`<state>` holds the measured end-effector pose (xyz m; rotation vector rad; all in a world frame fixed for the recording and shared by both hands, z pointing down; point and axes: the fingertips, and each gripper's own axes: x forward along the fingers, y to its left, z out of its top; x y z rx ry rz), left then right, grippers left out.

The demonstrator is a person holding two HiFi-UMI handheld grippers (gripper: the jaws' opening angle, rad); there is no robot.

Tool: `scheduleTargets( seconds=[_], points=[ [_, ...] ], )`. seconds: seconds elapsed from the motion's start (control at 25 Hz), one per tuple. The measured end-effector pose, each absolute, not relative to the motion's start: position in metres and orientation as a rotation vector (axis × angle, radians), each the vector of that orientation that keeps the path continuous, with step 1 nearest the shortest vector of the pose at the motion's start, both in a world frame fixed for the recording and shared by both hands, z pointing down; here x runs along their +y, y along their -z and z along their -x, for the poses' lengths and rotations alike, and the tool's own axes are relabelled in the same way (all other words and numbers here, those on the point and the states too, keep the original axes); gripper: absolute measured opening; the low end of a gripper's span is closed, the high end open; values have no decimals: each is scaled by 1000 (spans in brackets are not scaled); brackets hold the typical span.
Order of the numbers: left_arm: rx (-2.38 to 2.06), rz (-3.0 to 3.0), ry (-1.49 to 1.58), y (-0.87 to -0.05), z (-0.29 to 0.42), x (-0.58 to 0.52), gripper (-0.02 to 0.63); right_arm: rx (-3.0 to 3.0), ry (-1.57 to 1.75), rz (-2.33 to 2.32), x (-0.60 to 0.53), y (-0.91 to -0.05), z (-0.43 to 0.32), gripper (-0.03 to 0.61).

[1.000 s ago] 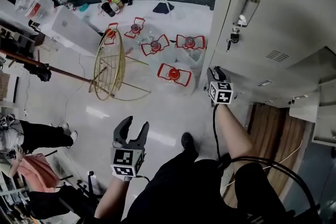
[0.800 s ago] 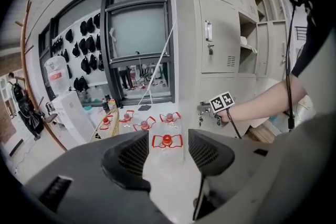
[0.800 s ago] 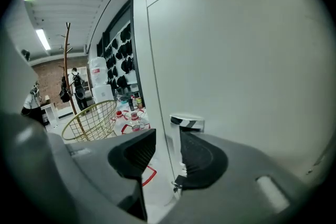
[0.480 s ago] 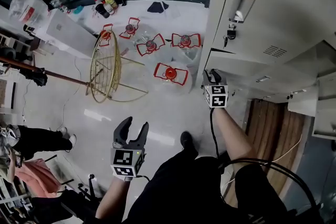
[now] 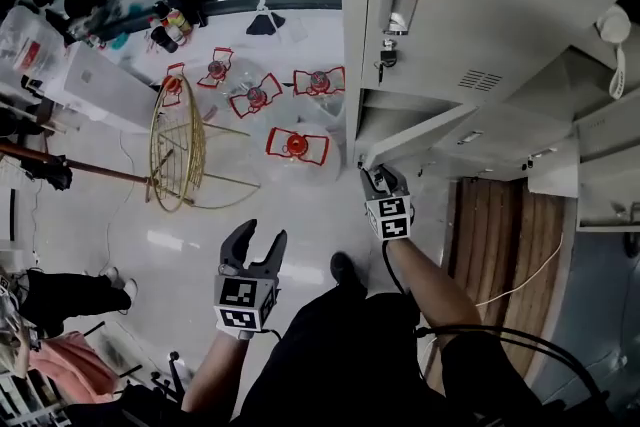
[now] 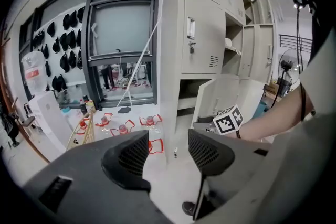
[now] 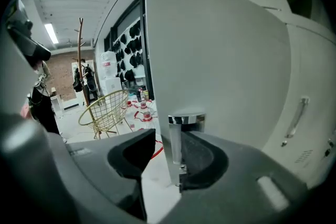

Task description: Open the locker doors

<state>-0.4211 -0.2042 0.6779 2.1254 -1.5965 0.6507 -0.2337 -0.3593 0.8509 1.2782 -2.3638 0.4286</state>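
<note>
Nearest, at 7 o'clock in the head view, the left gripper point(image 5: 257, 240) hangs idle, its jaws apart and empty. At 4 o'clock the right gripper point(image 5: 383, 180) sits at the free edge of the pale grey steel lower locker door point(image 5: 420, 137), which stands part-way open. Its jaws are opening around the door's bright chrome pull handle point(image 7: 175, 141), which rests against one pad and clear of the other. The step in hand looks like releasing this door. Next probably calls for reaching up to 1 o'clock, where the closed grey upper locker door point(image 5: 450, 5), with a small key point(image 5: 386, 58) in its lock, is still shut.
</note>
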Motion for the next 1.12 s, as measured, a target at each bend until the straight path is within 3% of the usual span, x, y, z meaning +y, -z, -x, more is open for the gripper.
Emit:
scheduleTargets(
  seconds=[0.52,1.12],
  points=[
    [-1471,-2224,-682,-678,384,-217,233,-2340,-518,-1286,-300,-856,180,133],
    [-1260,-2394,-633,-667,241,-211,233,-2320,-442,-1246,-234,-832,55,121]
  ],
)
